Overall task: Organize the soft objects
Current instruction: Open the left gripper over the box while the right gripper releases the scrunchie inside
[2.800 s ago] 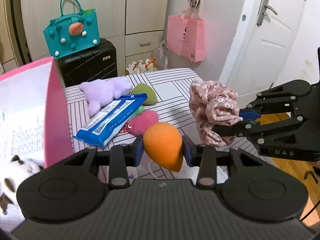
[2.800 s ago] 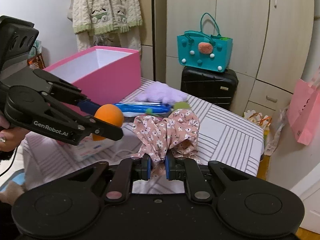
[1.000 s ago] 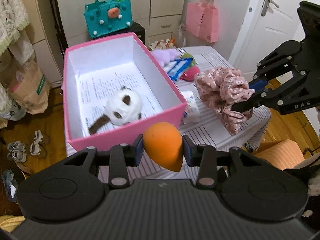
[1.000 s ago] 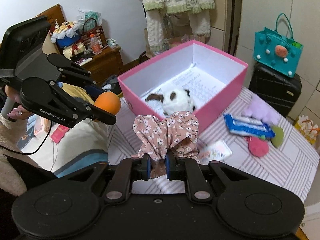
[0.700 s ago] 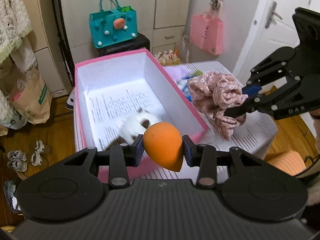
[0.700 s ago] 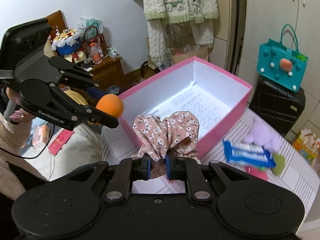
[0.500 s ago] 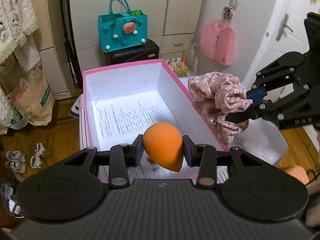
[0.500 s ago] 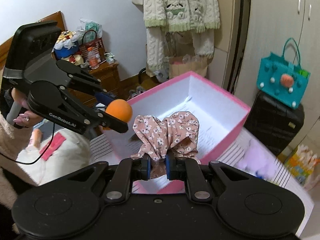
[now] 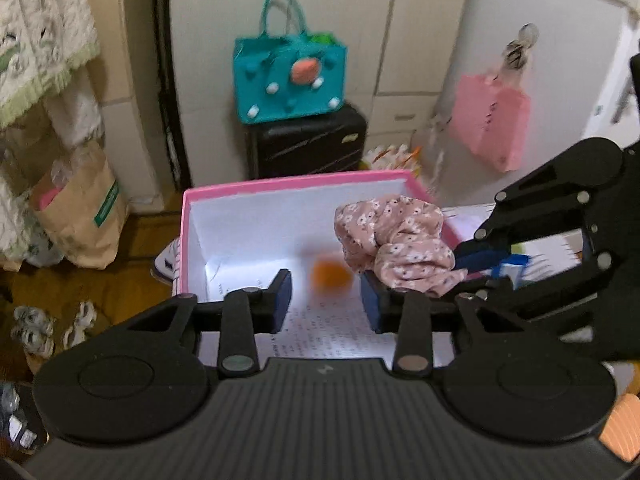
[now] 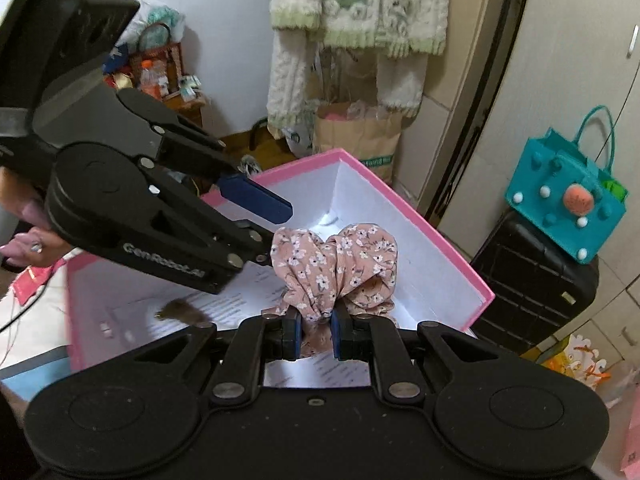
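My left gripper (image 9: 326, 300) hangs over the pink box (image 9: 280, 182). Its jaws are closing with a wide gap and nothing between them. The orange egg-shaped sponge (image 9: 330, 276) shows blurred just beyond the pads, loose above the box's paper-lined floor. My right gripper (image 10: 316, 332) is shut on the pink flowered scrunchie (image 10: 336, 268), held over the box (image 10: 440, 240) beside the left gripper (image 10: 276, 232). In the left wrist view the scrunchie (image 9: 396, 248) hangs from the right gripper (image 9: 472, 264) against my right finger. A brown blurred bit of plush (image 10: 180, 308) lies in the box.
A teal bag (image 9: 288, 80) sits on a black suitcase (image 9: 308, 140) behind the box. A pink bag (image 9: 492, 120) hangs on the right wall. A paper bag (image 9: 80, 216) and shoes are on the floor at left. A person's hand (image 10: 24, 236) grips the left tool.
Both grippers have moved in over the pink box. The orange sponge has left the left gripper's jaws and now shows below them inside the box. The scrunchie stays clamped.
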